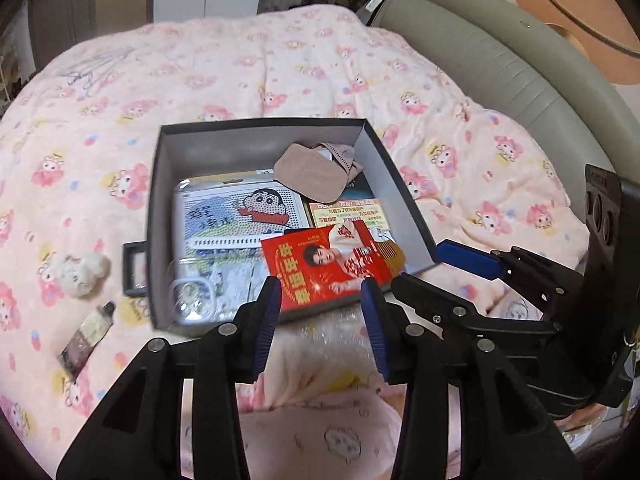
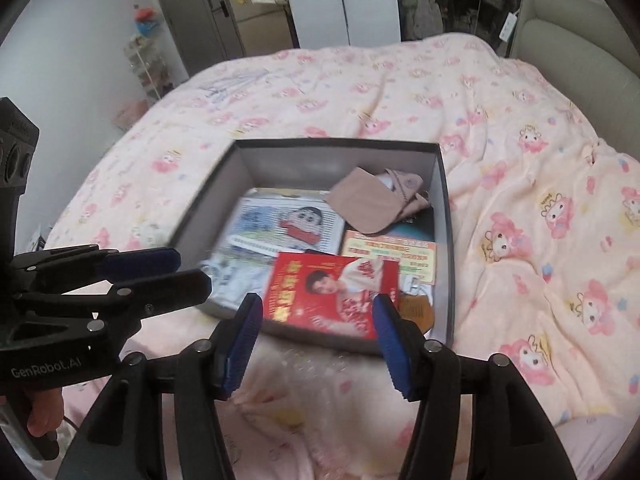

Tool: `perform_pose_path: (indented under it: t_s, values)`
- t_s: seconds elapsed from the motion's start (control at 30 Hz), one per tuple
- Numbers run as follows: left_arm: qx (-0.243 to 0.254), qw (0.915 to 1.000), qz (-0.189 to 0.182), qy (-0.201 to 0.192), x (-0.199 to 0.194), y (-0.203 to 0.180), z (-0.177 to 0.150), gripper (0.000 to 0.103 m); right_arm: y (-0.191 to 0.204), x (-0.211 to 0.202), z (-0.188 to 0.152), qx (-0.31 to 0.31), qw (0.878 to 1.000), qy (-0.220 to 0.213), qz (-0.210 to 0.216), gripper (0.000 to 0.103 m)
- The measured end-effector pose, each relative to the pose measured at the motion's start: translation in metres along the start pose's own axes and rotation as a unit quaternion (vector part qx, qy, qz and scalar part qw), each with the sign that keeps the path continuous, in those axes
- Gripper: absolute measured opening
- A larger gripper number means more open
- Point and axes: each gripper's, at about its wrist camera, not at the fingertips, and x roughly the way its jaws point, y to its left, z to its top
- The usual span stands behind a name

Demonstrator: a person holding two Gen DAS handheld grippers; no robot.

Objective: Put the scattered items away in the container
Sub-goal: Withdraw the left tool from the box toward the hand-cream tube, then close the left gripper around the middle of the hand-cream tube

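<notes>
Your left tool [image 1: 320,312] is hanging over the near edge of the box [image 1: 256,128], its blue pads spread apart with nothing between them. Your right tool [image 2: 316,332] is doing the same, pads spread wide and gripping nothing. In the left wrist view the right tool is showing at about 3 o'clock; in the right wrist view the left tool is sitting at 9 o'clock, with your fingers [image 2: 44,412] curling round its handle.

The box is resting on the pink blanket [image 1: 280,68] of the bed. Inside it, a red packet [image 1: 320,264] is lying at the 6 o'clock side, tilted against the near wall. A cartoon board [image 1: 240,212] is filling the 9 o'clock half, and a beige pouch [image 1: 310,172] is lying toward 1 o'clock.

Outside the box, in the left wrist view, a white plush toy [image 1: 82,274], a small tube [image 1: 86,336] and a little black frame [image 1: 134,268] are lying on the blanket around 8 to 9 o'clock.
</notes>
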Motion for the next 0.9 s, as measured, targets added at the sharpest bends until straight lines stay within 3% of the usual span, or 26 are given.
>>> perform_pose_path:
  t_s: [0.1, 0.3, 0.5, 0.73, 0.9]
  values:
    - [0.003, 0.9999, 0.006, -0.012, -0.015, 0.001, -0.012, 0.048, 0.013, -0.009, -0.006, 0.001, 1.000, -0.010, 0.009, 0.054]
    - [-0.028, 0.9994, 0.016, -0.013, -0.029, 0.022, -0.048, 0.048, 0.045, -0.022, -0.019, -0.014, 1.000, -0.019, 0.016, 0.054]
    - [-0.077, 0.9963, 0.034, -0.019, -0.045, 0.067, -0.081, 0.048, 0.095, 0.002, -0.029, -0.057, 0.997, 0.018, 0.047, 0.054]
    - [-0.146, 0.9873, 0.049, -0.039, -0.058, 0.128, -0.112, 0.048, 0.165, 0.038, -0.027, -0.127, 0.987, 0.048, 0.085, 0.054]
    - [-0.206, 0.9750, 0.060, -0.059, -0.058, 0.172, -0.129, 0.048, 0.199, 0.070, -0.018, -0.152, 0.978, 0.082, 0.113, 0.054]
